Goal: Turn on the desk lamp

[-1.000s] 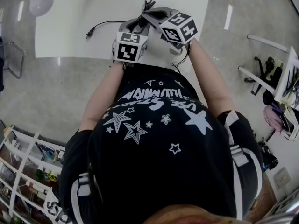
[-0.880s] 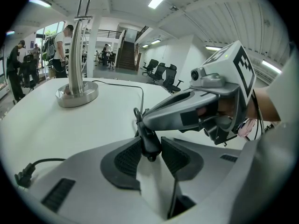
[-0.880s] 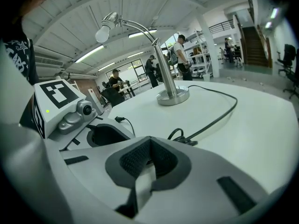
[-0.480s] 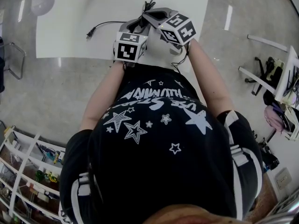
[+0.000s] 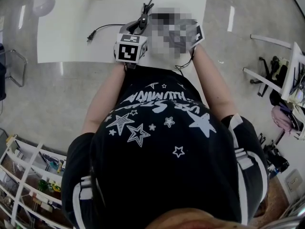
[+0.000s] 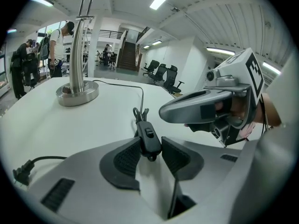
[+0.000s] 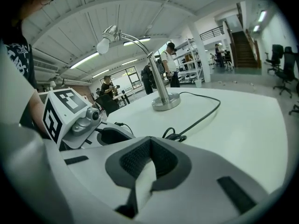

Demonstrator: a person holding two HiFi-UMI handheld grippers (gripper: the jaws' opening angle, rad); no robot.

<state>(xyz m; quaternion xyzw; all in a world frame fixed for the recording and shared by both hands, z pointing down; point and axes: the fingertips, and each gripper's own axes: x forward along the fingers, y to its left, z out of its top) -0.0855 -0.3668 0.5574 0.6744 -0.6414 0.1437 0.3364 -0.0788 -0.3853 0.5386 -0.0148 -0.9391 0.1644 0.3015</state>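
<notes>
The table [image 5: 71, 32] is plain white. The lamp's base [image 6: 77, 93] is brushed silver, its cord [image 7: 205, 114] and switch [image 6: 149, 139] black. The left gripper [image 6: 150, 147] and right gripper [image 7: 148, 156] are pale grey with black textured pads [image 6: 127, 158]. The left one's cube [image 5: 129, 51] carries black-and-white squares. The person's shirt [image 5: 157, 142] is black with white stars.

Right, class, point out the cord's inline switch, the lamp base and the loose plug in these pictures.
inline switch [image 6: 150, 143]: left gripper view, on its black body below the rocker.
lamp base [image 6: 77, 97]: left gripper view, on the front of the round metal foot.
plug [image 6: 22, 174]: left gripper view, on its black body.
</notes>
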